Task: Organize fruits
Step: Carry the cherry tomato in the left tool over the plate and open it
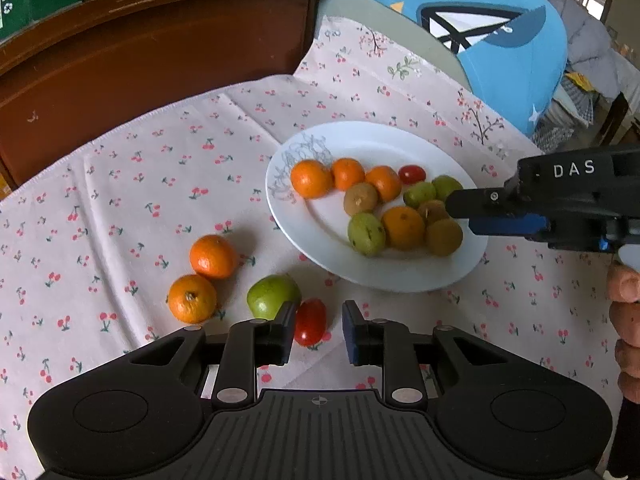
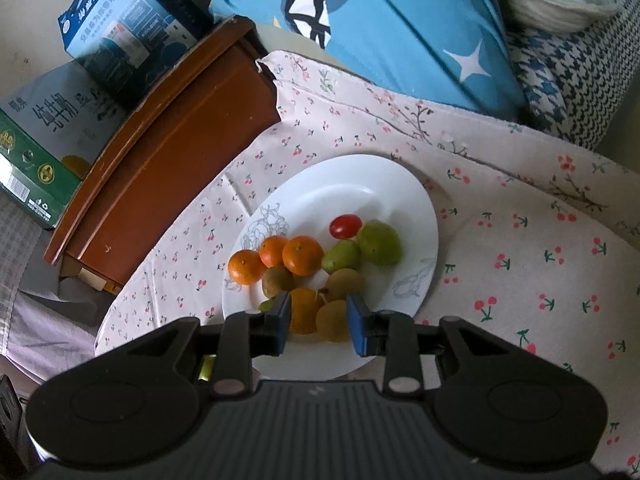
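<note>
On the cherry-print cloth (image 1: 160,168) lie two mandarins (image 1: 213,256) (image 1: 192,298), a green fruit (image 1: 272,296) and a red cherry tomato (image 1: 310,322). My left gripper (image 1: 318,332) is open. The tomato lies between its fingertips, against the left pad, with a gap to the right pad. The white plate (image 1: 360,140) (image 2: 360,184) holds several mandarins (image 2: 302,254), green fruits (image 2: 378,242), brown fruits (image 2: 332,320) and a cherry tomato (image 2: 345,227). My right gripper (image 2: 319,318) (image 1: 458,214) hovers open over the plate's near fruits, holding nothing.
A brown wooden furniture edge (image 1: 160,40) borders the cloth on the left, with cartons (image 2: 120,28) and a green box (image 2: 36,152) on it. A blue cushion (image 1: 500,40) lies behind the plate. A person's hand (image 1: 624,320) holds the right gripper.
</note>
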Available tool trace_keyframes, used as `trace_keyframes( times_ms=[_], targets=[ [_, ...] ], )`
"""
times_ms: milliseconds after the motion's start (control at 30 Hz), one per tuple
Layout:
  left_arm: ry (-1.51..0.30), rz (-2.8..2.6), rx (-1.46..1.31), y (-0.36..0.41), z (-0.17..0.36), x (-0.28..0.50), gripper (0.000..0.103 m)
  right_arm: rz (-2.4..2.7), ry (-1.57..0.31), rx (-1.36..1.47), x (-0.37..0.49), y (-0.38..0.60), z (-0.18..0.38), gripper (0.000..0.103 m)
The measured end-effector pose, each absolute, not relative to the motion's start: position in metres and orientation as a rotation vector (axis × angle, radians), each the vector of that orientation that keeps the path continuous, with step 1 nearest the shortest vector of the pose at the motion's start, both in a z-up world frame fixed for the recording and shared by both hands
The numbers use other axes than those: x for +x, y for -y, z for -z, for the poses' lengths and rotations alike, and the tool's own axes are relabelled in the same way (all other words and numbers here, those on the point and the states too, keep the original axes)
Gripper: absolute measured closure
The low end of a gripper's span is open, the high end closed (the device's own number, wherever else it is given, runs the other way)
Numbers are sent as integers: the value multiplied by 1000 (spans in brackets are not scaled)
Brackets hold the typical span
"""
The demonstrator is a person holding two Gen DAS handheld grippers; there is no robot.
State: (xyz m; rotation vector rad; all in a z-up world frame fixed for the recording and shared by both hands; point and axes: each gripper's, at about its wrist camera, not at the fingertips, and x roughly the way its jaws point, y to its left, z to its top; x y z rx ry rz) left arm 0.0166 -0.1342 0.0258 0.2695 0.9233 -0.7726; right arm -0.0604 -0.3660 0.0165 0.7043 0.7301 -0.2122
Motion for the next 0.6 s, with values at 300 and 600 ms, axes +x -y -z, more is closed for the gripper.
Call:
trace_keyframes(
  times_ms=[300,600],
  targets=[
    [-933,735,308,137,-15,13,76,211,-764,688,-57,362,-11,71],
    [-911,714,284,141,-13,17,86,235,-763,690,-58,365,-12,71]
  ],
)
